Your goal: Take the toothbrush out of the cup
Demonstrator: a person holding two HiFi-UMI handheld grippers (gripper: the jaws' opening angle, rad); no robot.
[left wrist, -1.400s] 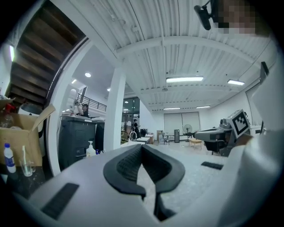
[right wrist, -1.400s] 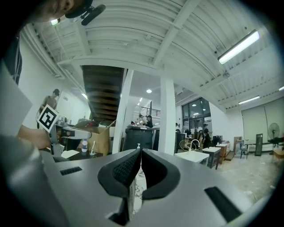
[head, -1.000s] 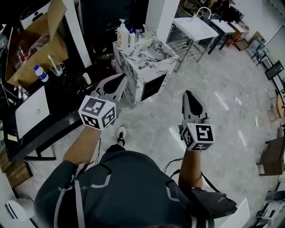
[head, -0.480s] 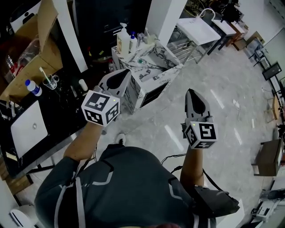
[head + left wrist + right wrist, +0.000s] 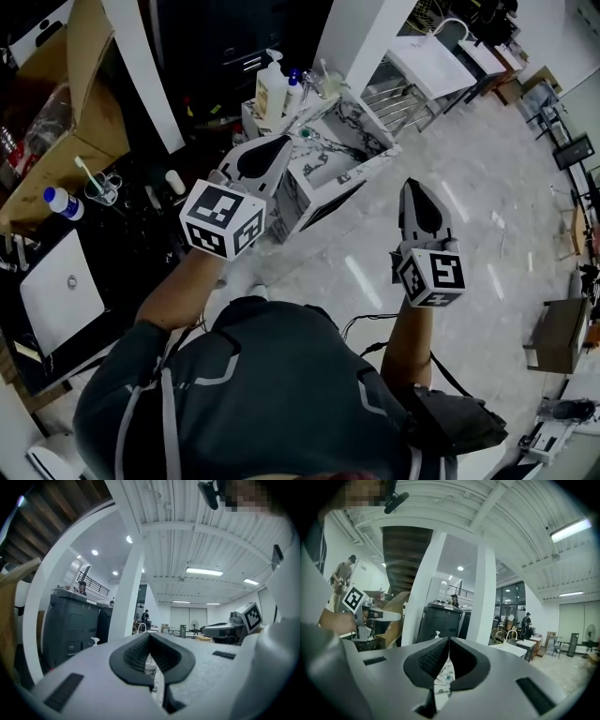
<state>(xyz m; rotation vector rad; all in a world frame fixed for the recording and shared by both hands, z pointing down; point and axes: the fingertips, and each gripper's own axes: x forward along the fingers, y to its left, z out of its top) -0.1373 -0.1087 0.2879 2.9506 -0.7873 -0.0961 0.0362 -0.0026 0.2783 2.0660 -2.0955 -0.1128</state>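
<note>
The cabinet (image 5: 323, 167) was white with dark marble veining, the tabletop (image 5: 122, 246) black, the cardboard box (image 5: 66, 80) brown, the bottle (image 5: 62, 202) blue-capped, the toothbrush (image 5: 86, 174) pale, the cup (image 5: 106, 190) clear, and the left gripper (image 5: 282, 142) and right gripper (image 5: 411, 186) white with black ribbed fingers (image 5: 133, 654) and black-on-white square markers.

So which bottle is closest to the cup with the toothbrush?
The blue-capped bottle on the black table, just beside the cup. The pump bottle and the little bottle stand away on the marble cabinet.
</note>
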